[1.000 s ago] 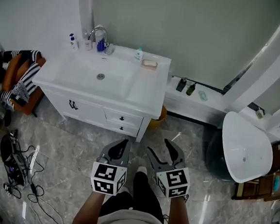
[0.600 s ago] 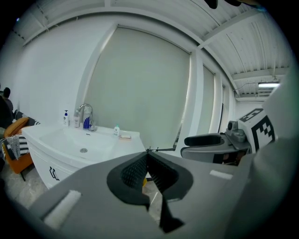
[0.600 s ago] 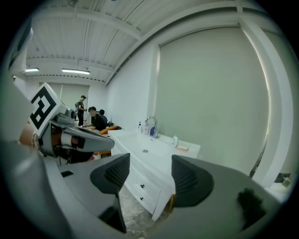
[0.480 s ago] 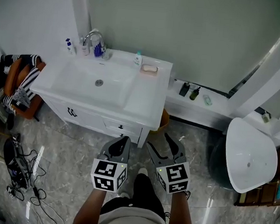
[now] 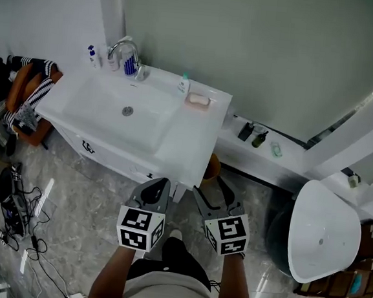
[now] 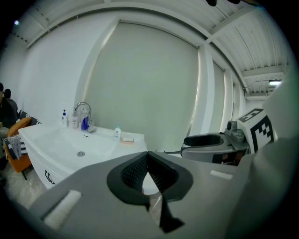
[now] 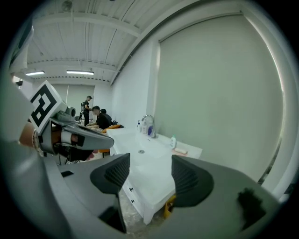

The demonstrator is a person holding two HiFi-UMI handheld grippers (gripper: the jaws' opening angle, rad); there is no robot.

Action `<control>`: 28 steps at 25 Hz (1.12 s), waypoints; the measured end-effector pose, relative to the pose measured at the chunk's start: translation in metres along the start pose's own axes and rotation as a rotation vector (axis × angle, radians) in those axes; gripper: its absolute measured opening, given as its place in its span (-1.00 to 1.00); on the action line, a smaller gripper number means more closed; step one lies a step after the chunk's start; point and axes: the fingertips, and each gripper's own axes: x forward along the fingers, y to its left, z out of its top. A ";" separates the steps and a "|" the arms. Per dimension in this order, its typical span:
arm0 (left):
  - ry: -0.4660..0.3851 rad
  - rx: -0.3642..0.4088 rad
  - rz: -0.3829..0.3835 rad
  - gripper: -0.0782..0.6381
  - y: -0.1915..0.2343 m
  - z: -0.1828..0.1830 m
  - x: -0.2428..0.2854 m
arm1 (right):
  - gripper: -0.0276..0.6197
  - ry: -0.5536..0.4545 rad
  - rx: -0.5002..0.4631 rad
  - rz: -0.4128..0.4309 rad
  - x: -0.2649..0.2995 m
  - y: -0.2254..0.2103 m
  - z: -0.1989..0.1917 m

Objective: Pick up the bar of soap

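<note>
Soap: the bar of soap (image 5: pixel 198 100) is lying on the far right corner of the white vanity top (image 5: pixel 191 136), just right of a small bottle (image 5: pixel 184 84) and close to the wall.
Left gripper: the left gripper (image 5: pixel 156 189) is hanging low in front of the vanity with its jaws pressed together, gripping nothing.
Right gripper: the right gripper (image 5: pixel 212 191) is hovering beside it with its jaws spread wide and nothing between them; through the gap its own view is showing the vanity's near corner.
Stage: judging by this, the reach is not yet under way, as both grippers are sitting well apart from the soap.
Risk, bottle: a wide-open approach from the left is likely to be clipping the small bottle and tipping it toward the basin (image 5: pixel 115 106).
Risk, slip: a smooth bar is probably going to be squirting out of the pads if the jaws are closing off-centre or only on its edge.
Risk, wall: the soap is sitting near the back, so an overshooting reach is risking a knock against the wall.
Risk, left jaws: shut as they are, they are offering no catch if the bar slides.
</note>
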 end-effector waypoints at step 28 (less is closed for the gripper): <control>-0.020 -0.045 0.093 -0.76 0.048 0.034 0.093 | -0.08 -0.041 -0.064 0.132 0.093 -0.067 0.024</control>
